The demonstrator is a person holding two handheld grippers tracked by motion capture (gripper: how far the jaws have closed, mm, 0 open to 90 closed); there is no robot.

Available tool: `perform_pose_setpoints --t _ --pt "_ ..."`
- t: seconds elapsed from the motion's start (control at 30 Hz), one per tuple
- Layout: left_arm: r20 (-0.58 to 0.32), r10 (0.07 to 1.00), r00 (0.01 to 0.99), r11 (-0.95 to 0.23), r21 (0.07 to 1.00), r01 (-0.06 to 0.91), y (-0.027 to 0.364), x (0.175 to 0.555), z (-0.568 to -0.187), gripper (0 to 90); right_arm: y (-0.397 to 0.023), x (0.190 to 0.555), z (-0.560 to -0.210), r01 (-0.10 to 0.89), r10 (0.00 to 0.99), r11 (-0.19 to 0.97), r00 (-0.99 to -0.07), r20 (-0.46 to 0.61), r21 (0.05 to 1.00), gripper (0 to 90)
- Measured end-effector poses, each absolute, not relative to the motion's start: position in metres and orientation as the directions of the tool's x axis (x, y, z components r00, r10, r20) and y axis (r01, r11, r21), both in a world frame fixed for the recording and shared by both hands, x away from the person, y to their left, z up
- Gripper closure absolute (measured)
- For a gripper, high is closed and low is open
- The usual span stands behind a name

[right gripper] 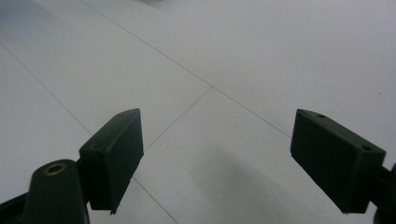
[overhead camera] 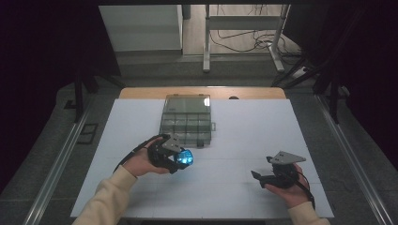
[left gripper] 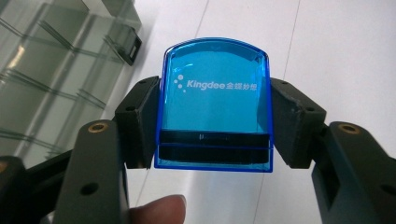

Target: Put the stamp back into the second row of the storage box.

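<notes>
Left first: left gripper (left gripper: 215,121) clamped on a blue stamp (left gripper: 215,105), one jaw on each side face, domed top pointing away from the hand, dark band nearest the wrist. From above, stamp (overhead camera: 185,157) held just off the table (overhead camera: 263,126), clear of the surface as far as I can tell. Organizer (overhead camera: 187,119), a clear compartment box, lies just beyond and slightly right of that gripper (overhead camera: 180,157), near but not touching; lid looks shut (glare makes this uncertain). Left hand is plainly the nearer one to the box. Stamp's long axis runs along the jaws, roughly toward the box's near edge.

Right gripper (right gripper: 233,154) jaws spread wide, nothing between them, bare table below. From above it (overhead camera: 263,178) sits low, well apart from stamp and box.

Hidden: stamp's underside, box contents, box latch state. A fingertip (left gripper: 159,210) shows at the bottom edge of the left gripper view.
</notes>
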State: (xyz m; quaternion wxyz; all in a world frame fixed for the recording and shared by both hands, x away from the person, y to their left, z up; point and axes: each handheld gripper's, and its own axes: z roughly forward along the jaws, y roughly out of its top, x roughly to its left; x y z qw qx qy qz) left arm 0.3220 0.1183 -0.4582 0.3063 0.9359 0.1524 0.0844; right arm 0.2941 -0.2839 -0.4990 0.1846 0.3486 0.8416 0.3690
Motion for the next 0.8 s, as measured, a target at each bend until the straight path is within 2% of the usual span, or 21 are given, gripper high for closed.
perform_pose_setpoints --t 0.8 --pt "0.083 0.381 0.921 -0.756 0.601 0.259 0.123 0.369 -0.437 40.4 -0.284 0.294 -0.499 0.451 0.724 0.48 -0.688 -0.05 0.752 17.4"
